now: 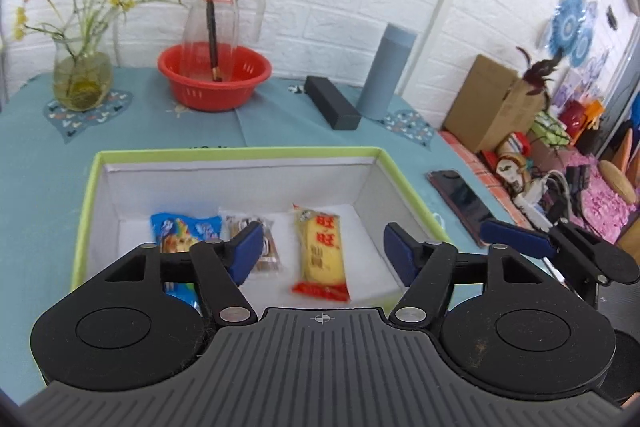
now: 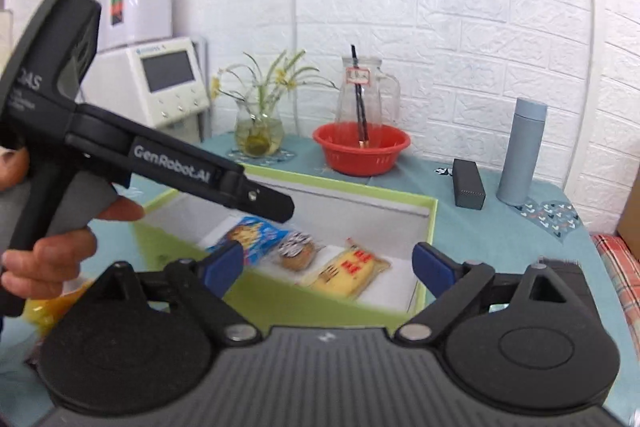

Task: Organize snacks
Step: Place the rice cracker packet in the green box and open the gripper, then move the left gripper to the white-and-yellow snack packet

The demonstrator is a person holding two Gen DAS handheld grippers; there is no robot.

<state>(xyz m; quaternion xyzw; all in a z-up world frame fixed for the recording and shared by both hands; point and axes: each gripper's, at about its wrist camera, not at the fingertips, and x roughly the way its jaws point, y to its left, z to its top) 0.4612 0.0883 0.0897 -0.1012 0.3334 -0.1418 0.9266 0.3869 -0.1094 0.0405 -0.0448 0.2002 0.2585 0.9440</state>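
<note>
Green-rimmed box [image 1: 90, 187] sits on the teal tablecloth [image 1: 280, 115]. Inside it, side by side on the white floor: blue packet [image 1: 180, 227], clear-wrapped cookie [image 1: 266, 247], yellow packet [image 1: 320, 251]. Left gripper [image 1: 320, 251] hovers over the box, jaws spread, holding nothing. Right gripper [image 2: 328, 267] near the box's front edge, also spread and empty. Behind the box: red basin [image 1: 214, 75].

3 snack packets [image 1: 319, 251] (all in 1 box [image 1: 236, 151]), 2 grippers [image 1: 320, 247], 1 red basin [image 1: 214, 75]
</note>
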